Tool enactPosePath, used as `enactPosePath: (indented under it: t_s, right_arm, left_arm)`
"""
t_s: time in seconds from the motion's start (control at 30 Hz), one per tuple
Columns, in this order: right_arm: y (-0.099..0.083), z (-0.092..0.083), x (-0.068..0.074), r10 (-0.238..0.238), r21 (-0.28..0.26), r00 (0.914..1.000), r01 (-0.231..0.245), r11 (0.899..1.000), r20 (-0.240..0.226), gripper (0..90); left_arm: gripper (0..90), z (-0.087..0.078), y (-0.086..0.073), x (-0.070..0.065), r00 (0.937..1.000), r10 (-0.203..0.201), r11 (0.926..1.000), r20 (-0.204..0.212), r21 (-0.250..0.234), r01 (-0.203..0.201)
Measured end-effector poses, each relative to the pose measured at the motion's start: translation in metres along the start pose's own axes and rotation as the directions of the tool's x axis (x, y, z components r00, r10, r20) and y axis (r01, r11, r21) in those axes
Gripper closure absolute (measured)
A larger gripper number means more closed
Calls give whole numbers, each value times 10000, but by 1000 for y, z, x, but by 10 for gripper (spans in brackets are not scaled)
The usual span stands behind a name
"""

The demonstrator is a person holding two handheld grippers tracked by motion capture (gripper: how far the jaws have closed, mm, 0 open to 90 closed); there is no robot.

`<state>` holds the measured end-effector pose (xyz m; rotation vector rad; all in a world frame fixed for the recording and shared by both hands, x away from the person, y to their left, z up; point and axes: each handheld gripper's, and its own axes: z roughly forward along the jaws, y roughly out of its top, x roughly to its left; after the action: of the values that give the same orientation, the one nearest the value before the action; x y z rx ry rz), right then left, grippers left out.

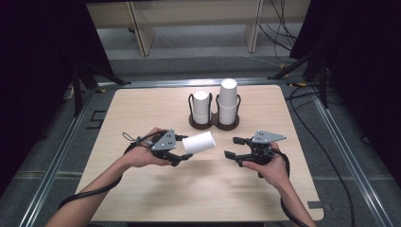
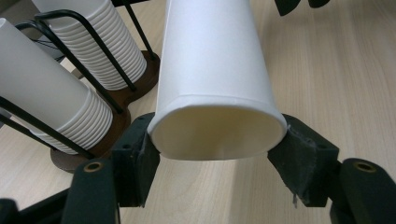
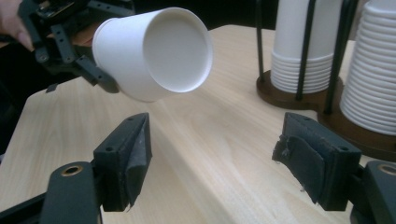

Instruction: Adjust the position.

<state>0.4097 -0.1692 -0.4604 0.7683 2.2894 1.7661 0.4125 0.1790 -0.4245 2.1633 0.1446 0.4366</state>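
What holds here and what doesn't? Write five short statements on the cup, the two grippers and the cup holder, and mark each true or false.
1. The left gripper is shut on the white paper cup. True.
2. The cup stands upright on the table. False: it is held on its side above the wood, base toward the right gripper.
3. The right gripper's jaws are open with nothing between them. True.
4. The cup holder is empty. False: it carries two cup stacks.
5. The two stacks are equally tall. False: the right one is taller.
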Motion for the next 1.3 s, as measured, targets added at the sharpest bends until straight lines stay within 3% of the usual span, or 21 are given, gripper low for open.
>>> enactPosePath:
  t_s: [0.07, 0.23, 0.3, 0.43, 0.47, 0.5, 0.57, 0.6, 0.63, 0.67, 0.77, 0.8, 0.9, 0.93, 1.0, 1.03, 1.07, 1.2, 1.23, 1.3]
  right_arm:
    - [0, -1, 0, -178, 197, 9998, 177, 9996, 35, 257]
    - [-1, 0, 1, -81, 455, 9995, 95, 9989, -298, 256]
    - [-3, 2, 0, -332, 384, 9986, 348, 9987, -422, 257]
    - [-2, 2, 1, -415, 679, 9977, 450, 9967, -530, 257]
    - [-1, 2, 1, -578, 878, 9966, 629, 9941, -590, 257]
    - [-1, 2, 2, -402, 971, 9970, 465, 9942, -660, 257]
    - [-1, 3, 1, -593, 1017, 9958, 662, 9926, -701, 257]
    - [-1, 3, 3, -328, 1105, 9968, 407, 9930, -723, 257]
    - [-1, 3, 3, -263, 1216, 9973, 345, 9920, -683, 257]
    - [0, 3, 1, -621, 1199, 9960, 695, 9904, -642, 257]
    - [1, 4, 3, -611, 1306, 9956, 701, 9890, -713, 257]
    - [1, 4, 4, -416, 1388, 9965, 515, 9890, -729, 257]
    - [2, 5, 3, -550, 1315, 9953, 652, 9892, -796, 257]
    - [3, 6, 3, -744, 1309, 9936, 852, 9877, -854, 257]
    - [4, 6, 5, -696, 1440, 9942, 810, 9863, -825, 257]
    - [5, 7, 4, -905, 1438, 9925, 1018, 9844, -827, 257]
    - [5, 7, 7, -696, 1562, 9941, 819, 9843, -827, 257]
    - [6, 9, 7, -908, 1669, 9922, 1040, 9805, -851, 257]
    - [6, 10, 9, -696, 1787, 9931, 856, 9802, -939, 257]
    - [6, 10, 8, -957, 1770, 9912, 1108, 9780, -916, 257]
  left_arm:
    - [347, 0, 2, 1, 9998, 97, 9998, 192, 178, -100]
    - [347, -1, 7, 2, 9982, 390, 9977, 455, 534, -414]
    - [348, 0, 11, 4, 9955, 806, 9939, 497, 708, -840]
    - [348, 1, 14, 3, 9923, 956, 9899, 788, 969, -1031]
    - [348, 1, 16, 3, 9886, 1219, 9836, 886, 1224, -1323]
    - [348, 1, 17, 3, 9883, 1203, 9834, 938, 1247, -1316]
    - [348, 0, 19, 3, 9844, 1329, 9778, 1155, 1470, -1493]
    - [348, 1, 20, 3, 9845, 1265, 9785, 1216, 1478, -1440]
    - [348, 1, 20, 3, 9818, 1452, 9740, 1225, 1569, -1636]
    - [349, 1, 21, 3, 9809, 1464, 9721, 1278, 1650, -1665]
    - [349, 1, 22, 3, 9794, 1518, 9672, 1333, 1842, -1750]
    - [349, 2, 24, 3, 9723, 1690, 9575, 1615, 2071, -2008]
    - [349, 2, 26, 1, 9722, 1718, 9563, 1591, 2102, -2033]
    - [349, 2, 28, 2, 9682, 1840, 9496, 1692, 2237, -2196]
    - [349, 2, 30, 2, 9675, 1820, 9464, 1758, 2355, -2208]
    - [349, 2, 30, 2, 9664, 1826, 9449, 1809, 2394, -2233]
    - [349, 2, 31, 2, 9650, 1849, 9420, 1859, 2465, -2279]
    - [348, 4, 34, 1, 9609, 1850, 9270, 2060, 2880, -2402]
    - [349, 4, 36, 1, 9593, 1880, 9227, 2107, 2968, -2460]
    - [349, 4, 37, 1, 9585, 1878, 9205, 2144, 3021, -2479]
